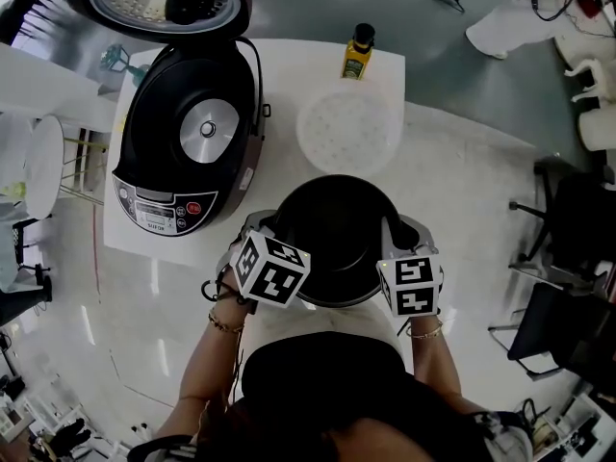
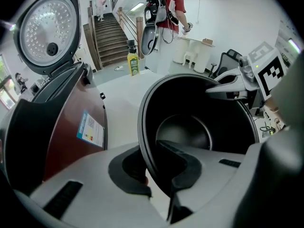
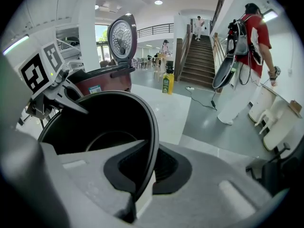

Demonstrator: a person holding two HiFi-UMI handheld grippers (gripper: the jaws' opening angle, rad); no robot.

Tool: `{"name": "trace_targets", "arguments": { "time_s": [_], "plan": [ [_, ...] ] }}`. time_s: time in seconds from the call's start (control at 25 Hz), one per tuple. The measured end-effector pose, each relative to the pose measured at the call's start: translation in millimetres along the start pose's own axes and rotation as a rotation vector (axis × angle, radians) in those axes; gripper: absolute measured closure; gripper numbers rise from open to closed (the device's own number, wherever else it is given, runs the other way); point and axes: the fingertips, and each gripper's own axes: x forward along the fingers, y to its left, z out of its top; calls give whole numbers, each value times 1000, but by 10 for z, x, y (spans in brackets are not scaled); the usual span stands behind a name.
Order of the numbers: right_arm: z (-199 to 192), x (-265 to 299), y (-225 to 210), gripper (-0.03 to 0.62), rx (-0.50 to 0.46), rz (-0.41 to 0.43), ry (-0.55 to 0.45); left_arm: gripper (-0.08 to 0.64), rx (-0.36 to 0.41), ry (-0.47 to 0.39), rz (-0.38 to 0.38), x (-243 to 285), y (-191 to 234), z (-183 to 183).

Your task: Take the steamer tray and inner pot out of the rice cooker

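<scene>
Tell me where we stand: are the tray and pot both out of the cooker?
Done: the steamer tray lies on the table beside the open rice cooker, whose well is empty. In hand: the inner pot, clamped at its rim by the left hand-held gripper and right hand-held gripper. Remaining: set it down and release.

— How do the 2 grippers stand?
— The left gripper (image 1: 270, 227) and right gripper (image 1: 396, 231) point steeply down, each with its jaws clamped on the rim of the inner pot (image 1: 337, 221), on opposite sides.
— And the arms?
— The left forearm (image 1: 205, 359) and right forearm (image 1: 435, 366) reach forward.
</scene>
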Motion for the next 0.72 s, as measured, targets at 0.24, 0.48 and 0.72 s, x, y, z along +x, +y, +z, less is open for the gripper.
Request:
{"name": "trace_targets", "arguments": {
  "time_s": [0.24,0.48,0.72],
  "plan": [
    [15,9,-17,580,14,-17,-8,517,-33,-22,-17,18,34,39],
    [28,6,-30,580,17,-25,-25,520,-64,-68,-19,15,47,67],
    [50,5,70,523,-67,-11,-51,382,-97,-145,5,-25,120,41]
  ]
}}
